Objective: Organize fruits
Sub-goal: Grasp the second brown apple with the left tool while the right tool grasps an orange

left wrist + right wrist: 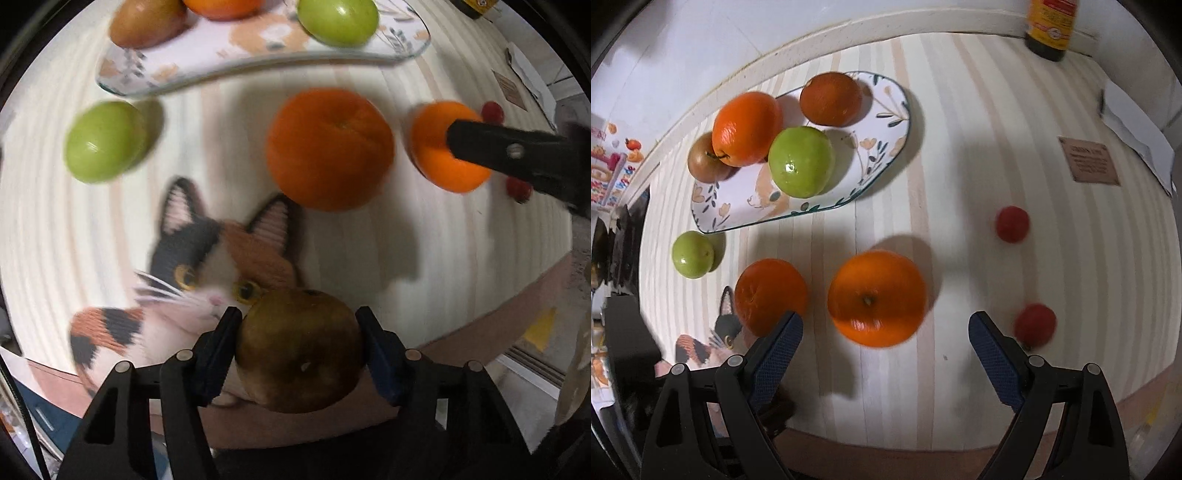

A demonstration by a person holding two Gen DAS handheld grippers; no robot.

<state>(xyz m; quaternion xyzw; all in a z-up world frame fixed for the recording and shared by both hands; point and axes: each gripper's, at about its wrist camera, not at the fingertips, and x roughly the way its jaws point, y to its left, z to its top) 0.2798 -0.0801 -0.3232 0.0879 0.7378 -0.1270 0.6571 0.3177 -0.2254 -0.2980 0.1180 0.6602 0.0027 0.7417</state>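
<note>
No writing can be read: the label on the dark bottle (1050, 27) and the print on the brown card (1089, 159) are too blurred. The landmark is the floral plate (886, 110) on the striped table (979, 129).

Right wrist view, left to right: on the plate lie a brown fruit (701, 162), an orange (748, 127), a green apple (800, 167) and a darker orange (830, 99). Below the plate, on the table, lie a small green apple (692, 254), an orange (770, 295), a larger orange (877, 297) and, well right of the plate, two small red fruits (1012, 224) (1034, 325). The right gripper (886, 332) stands open over the larger orange, pads apart from it.

Only the left wrist view shows the left gripper (299, 347), below the plate, with both pads against a brown pear-like fruit (299, 349), above a cat-shaped mat (207, 266). One finger of the right gripper crosses in front of an orange (443, 147).
</note>
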